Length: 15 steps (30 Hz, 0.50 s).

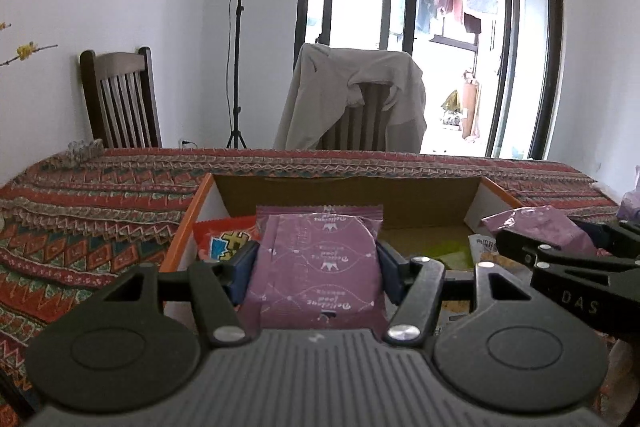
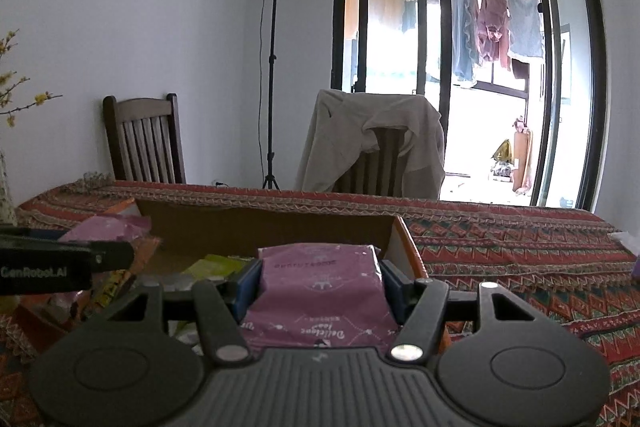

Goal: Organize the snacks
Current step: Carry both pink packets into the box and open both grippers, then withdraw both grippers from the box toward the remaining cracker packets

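My left gripper is shut on a purple snack packet, held over the near left part of an open cardboard box with an orange rim. My right gripper is shut on a second purple snack packet over the box's right part. The right gripper and its packet also show at the right edge of the left wrist view. The left gripper shows at the left edge of the right wrist view. Inside the box lie a red packet and a green packet.
The box stands on a table under a red patterned cloth. Two wooden chairs stand behind the table, one draped with a beige jacket. A light stand rises by the wall. More cloth lies right of the box.
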{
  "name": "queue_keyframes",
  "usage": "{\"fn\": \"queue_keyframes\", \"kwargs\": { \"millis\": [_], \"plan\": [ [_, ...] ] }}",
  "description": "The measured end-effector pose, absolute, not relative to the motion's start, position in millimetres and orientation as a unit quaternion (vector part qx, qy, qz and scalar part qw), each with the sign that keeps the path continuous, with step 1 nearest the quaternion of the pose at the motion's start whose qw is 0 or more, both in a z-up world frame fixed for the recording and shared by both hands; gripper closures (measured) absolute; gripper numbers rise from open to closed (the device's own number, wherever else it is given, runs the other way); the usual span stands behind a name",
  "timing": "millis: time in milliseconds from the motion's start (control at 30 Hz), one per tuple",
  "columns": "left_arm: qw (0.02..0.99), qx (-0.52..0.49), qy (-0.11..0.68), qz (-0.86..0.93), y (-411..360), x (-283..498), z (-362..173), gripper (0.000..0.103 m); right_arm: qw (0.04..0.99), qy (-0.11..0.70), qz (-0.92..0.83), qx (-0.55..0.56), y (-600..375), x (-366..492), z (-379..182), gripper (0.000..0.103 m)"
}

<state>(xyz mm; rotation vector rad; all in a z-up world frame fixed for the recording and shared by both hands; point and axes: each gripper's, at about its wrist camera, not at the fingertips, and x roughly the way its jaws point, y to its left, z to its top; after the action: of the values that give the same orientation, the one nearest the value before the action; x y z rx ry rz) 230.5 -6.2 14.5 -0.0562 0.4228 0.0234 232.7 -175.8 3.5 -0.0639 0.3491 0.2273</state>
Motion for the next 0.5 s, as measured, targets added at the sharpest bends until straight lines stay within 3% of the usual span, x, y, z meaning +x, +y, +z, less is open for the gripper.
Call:
{"fn": "queue_keyframes", "kwargs": {
  "millis": [67,100,133,200,267,500],
  "plan": [
    [0.978,-0.031,0.204,0.012,-6,229,15,0.039,0.978,0.173,0.112,-0.032,-176,232,3,0.040],
    [0.979,-0.034,0.201,0.012,-5,229,15,0.032,0.978,0.172,0.110,-0.032,-177,234,4,0.040],
    [0.980,-0.039,0.197,0.013,-3,228,16,0.017,0.979,0.170,0.108,-0.031,-177,233,4,0.038],
    [0.982,-0.048,0.181,0.023,-1,225,17,0.000,0.980,0.167,0.106,-0.027,-178,234,5,0.009],
    [0.984,-0.050,0.168,0.032,1,222,19,0.000,0.981,0.163,0.105,-0.022,-181,233,4,0.000],
    [0.981,-0.066,0.178,0.038,7,226,18,0.000,0.982,0.163,0.099,-0.018,-183,233,4,0.000]
  ]
}}
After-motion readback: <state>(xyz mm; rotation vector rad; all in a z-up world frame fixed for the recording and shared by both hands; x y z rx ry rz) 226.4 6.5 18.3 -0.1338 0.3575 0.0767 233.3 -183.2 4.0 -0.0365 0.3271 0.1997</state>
